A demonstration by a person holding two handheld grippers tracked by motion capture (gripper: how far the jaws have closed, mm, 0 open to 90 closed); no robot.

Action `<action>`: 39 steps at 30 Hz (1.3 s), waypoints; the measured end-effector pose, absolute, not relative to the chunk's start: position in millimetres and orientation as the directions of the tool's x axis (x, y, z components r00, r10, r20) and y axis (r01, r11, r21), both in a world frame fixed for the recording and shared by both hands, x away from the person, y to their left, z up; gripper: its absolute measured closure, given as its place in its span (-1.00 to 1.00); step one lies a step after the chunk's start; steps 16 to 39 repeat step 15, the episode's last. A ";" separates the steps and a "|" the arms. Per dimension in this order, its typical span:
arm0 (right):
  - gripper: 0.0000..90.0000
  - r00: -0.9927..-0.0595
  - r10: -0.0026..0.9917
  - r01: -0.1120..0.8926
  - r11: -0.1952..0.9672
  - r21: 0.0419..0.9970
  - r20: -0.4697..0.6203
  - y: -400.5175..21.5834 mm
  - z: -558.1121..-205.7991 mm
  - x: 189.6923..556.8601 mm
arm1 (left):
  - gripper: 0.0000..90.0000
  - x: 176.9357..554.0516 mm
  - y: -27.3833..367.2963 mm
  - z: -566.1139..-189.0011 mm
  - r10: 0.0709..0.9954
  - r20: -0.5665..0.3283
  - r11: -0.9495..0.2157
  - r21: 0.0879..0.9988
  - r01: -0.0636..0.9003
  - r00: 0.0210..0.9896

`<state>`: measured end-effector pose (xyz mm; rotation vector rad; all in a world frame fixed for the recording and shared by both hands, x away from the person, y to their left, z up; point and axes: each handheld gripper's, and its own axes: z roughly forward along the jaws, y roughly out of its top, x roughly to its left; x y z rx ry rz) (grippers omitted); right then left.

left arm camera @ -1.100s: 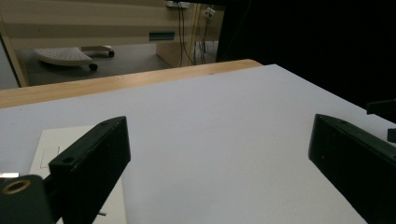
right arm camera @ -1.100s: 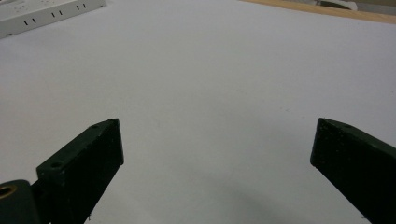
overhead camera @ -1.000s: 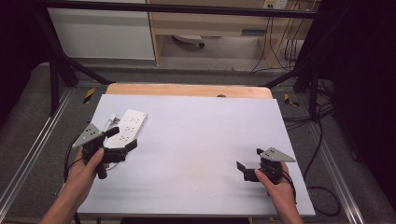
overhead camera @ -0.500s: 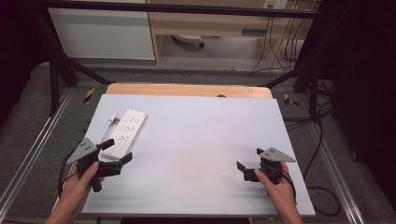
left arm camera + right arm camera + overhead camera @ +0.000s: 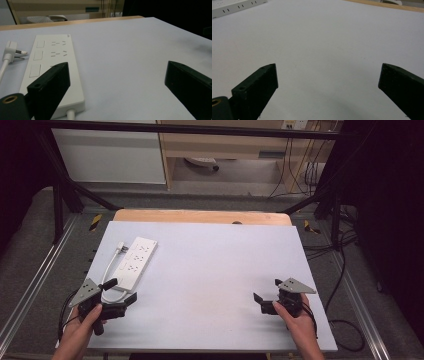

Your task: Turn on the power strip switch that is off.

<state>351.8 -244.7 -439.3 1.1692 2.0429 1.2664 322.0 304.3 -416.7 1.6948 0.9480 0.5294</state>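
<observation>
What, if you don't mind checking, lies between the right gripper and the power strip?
Nothing but bare table: in the high view, the right gripper and the power strip are separated by an open stretch of pale tabletop.

A: Left gripper view — power strip [image 5: 53, 72] near end partly behind one jaw; its cable [image 5: 70, 114] is cut off by the bottom edge.

B: Right gripper view — strip [image 5: 237, 7] cropped at top; socket markings too small to read.

Left gripper [image 5: 121, 290] and right gripper [image 5: 266, 291] both hover low, jaws spread wide.
</observation>
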 end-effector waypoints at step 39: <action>-0.93 -0.495 0.868 0.490 0.246 0.836 0.035 -246.5 -450.2 359.1 | -0.86 312.8 313.9 -430.9 0.821 -0.092 -0.127 0.933 0.337 0.564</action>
